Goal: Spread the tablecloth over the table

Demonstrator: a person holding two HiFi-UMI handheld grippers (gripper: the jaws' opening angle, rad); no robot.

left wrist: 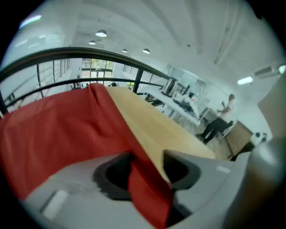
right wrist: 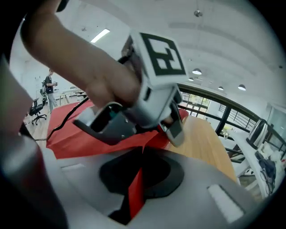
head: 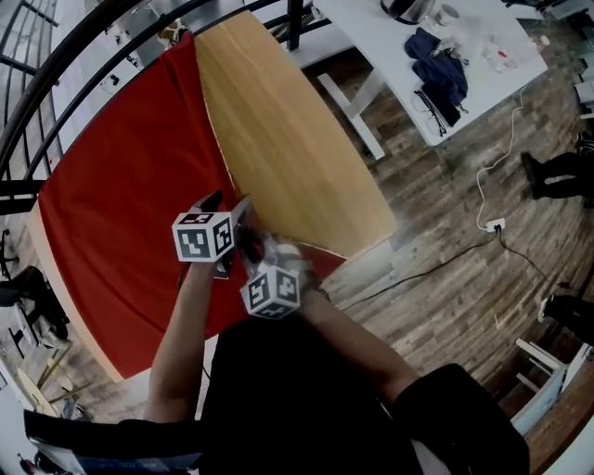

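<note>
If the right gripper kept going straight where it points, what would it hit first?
Probably the left gripper, close ahead of the right gripper over the red tablecloth; depth is unclear.

The tablecloth (head: 121, 204) is plain red, the table (head: 288, 148) pale honey wood (faint lengthwise grain). The marker cubes (head: 202, 237) are white with black squares, the floor (head: 445, 241) mottled brown planks, the railing (head: 295, 23) black
</note>
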